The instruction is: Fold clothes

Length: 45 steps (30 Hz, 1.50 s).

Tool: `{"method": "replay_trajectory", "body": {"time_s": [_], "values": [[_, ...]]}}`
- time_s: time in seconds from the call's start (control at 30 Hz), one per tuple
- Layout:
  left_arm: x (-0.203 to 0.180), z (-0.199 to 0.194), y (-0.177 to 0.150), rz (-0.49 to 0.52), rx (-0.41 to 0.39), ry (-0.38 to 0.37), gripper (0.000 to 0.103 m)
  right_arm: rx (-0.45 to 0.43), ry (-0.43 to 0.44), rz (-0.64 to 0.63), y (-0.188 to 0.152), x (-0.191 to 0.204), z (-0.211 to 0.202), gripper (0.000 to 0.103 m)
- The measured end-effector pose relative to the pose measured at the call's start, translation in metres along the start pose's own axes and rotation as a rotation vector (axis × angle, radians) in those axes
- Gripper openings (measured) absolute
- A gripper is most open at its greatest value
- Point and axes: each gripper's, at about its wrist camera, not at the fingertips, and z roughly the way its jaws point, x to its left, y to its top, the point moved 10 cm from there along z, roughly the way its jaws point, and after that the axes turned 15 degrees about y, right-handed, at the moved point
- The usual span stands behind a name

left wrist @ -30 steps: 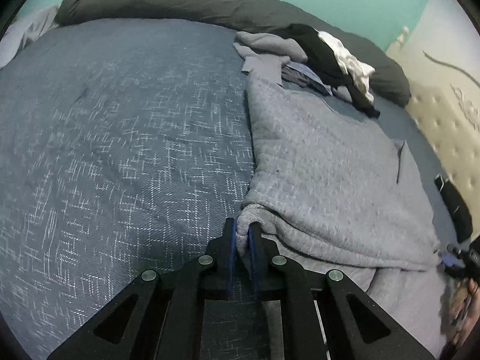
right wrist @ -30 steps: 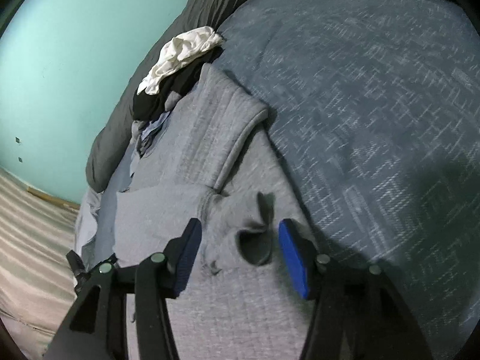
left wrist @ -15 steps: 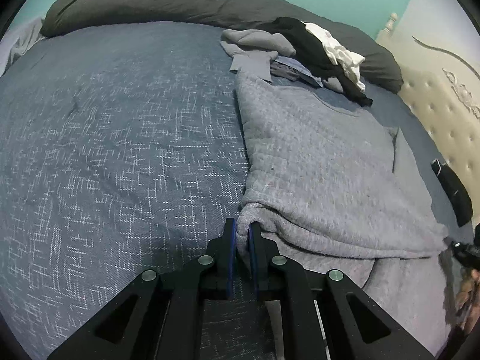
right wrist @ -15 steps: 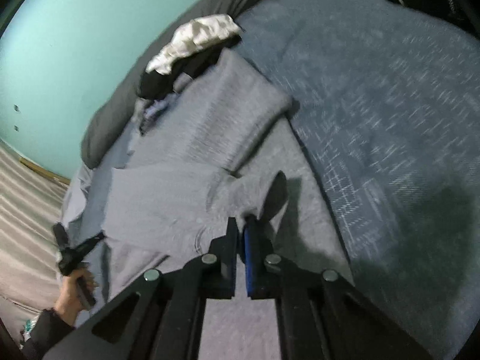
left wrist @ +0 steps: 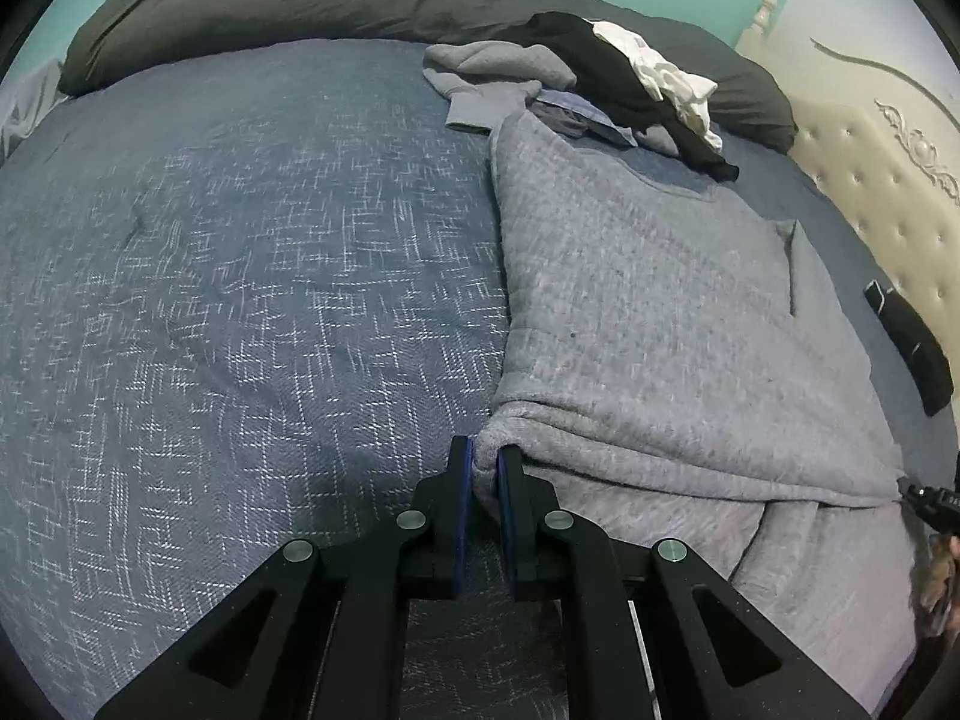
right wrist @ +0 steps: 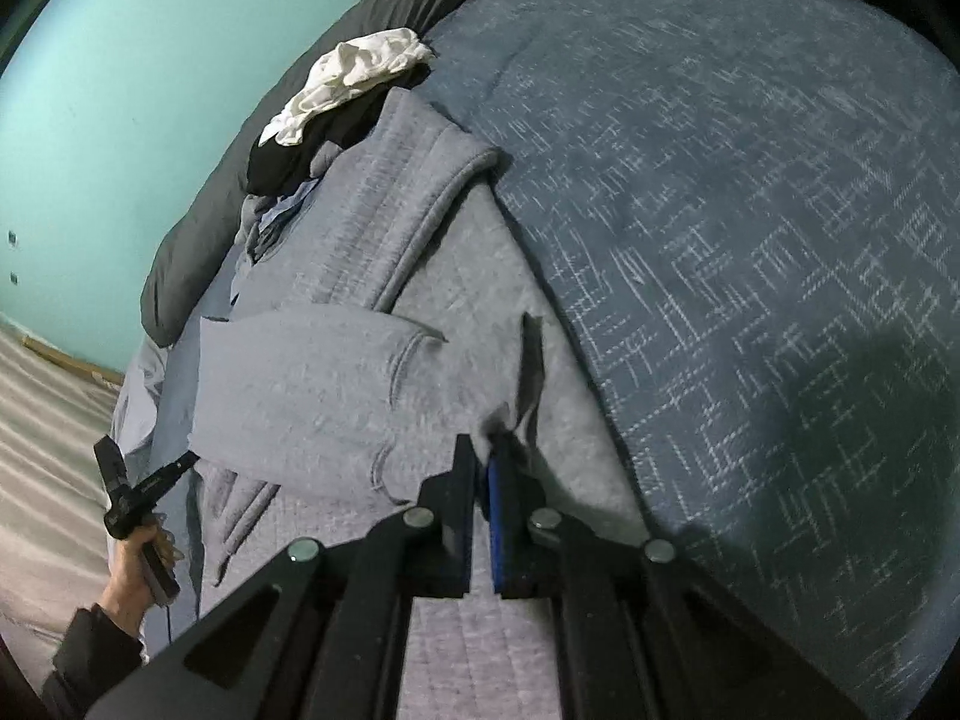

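Note:
A grey sweatshirt [left wrist: 648,312] lies spread on the blue bedspread [left wrist: 240,300]. At its near left corner, my left gripper [left wrist: 485,451] is shut on a folded edge of the fabric. In the right wrist view the same sweatshirt [right wrist: 312,384] shows one sleeve folded across the body. My right gripper [right wrist: 483,449] is shut on a raised pinch of the sweatshirt near its right edge. The left gripper [right wrist: 147,483] appears there at the sweatshirt's far corner, held by a hand [right wrist: 135,567]. The right gripper's tip [left wrist: 933,501] shows at the edge of the left wrist view.
A pile of black, white and grey clothes [left wrist: 606,72] sits behind the sweatshirt's collar, against a long dark grey pillow [left wrist: 300,0]. A cream tufted headboard [left wrist: 876,192] borders the bed, with a black object [left wrist: 912,354] beside it. Turquoise wall [right wrist: 120,90] behind.
My right gripper went from open around a bunched fold to shut on it, and has shifted across the bed with the fabric. The left gripper kept its grip and rolled slightly.

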Motion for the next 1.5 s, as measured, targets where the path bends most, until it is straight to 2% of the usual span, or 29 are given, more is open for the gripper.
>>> {"method": "replay_trajectory", "body": {"time_s": [0.2, 0.33, 0.5, 0.67, 0.8, 0.93, 1.07, 1.23, 1.33, 1.5], "values": [[-0.005, -0.001, -0.002, 0.036, 0.014, 0.025, 0.010, 0.009, 0.012, 0.014, -0.005, -0.002, 0.004, 0.003], [-0.004, -0.018, 0.003, 0.059, -0.001, 0.063, 0.011, 0.011, 0.023, 0.012, -0.005, 0.001, 0.002, 0.004], [0.007, -0.042, 0.015, 0.017, -0.055, 0.106, 0.011, 0.018, 0.017, 0.001, -0.008, 0.006, 0.001, 0.004], [-0.019, -0.041, 0.027, 0.032, -0.062, 0.060, 0.011, 0.005, -0.003, 0.006, -0.009, 0.004, -0.004, 0.006], [-0.039, -0.019, 0.029, 0.045, -0.020, 0.051, 0.011, -0.035, -0.053, -0.009, -0.004, 0.004, -0.018, 0.006], [-0.038, 0.007, 0.019, 0.033, 0.047, 0.060, 0.011, -0.109, -0.025, -0.074, 0.015, 0.025, -0.031, 0.006], [-0.037, 0.006, 0.018, 0.000, 0.033, 0.044, 0.011, -0.059, 0.039, -0.128, 0.018, 0.046, -0.005, 0.006], [-0.030, -0.005, 0.022, -0.017, 0.016, 0.055, 0.011, 0.052, -0.021, -0.099, 0.001, 0.025, 0.027, 0.006], [-0.026, -0.014, 0.035, -0.030, -0.022, 0.066, 0.012, 0.025, 0.003, -0.055, 0.003, 0.018, 0.017, 0.006], [-0.033, -0.006, 0.069, -0.050, -0.024, 0.054, 0.014, -0.023, 0.027, -0.114, 0.013, 0.033, 0.007, 0.006]]}}
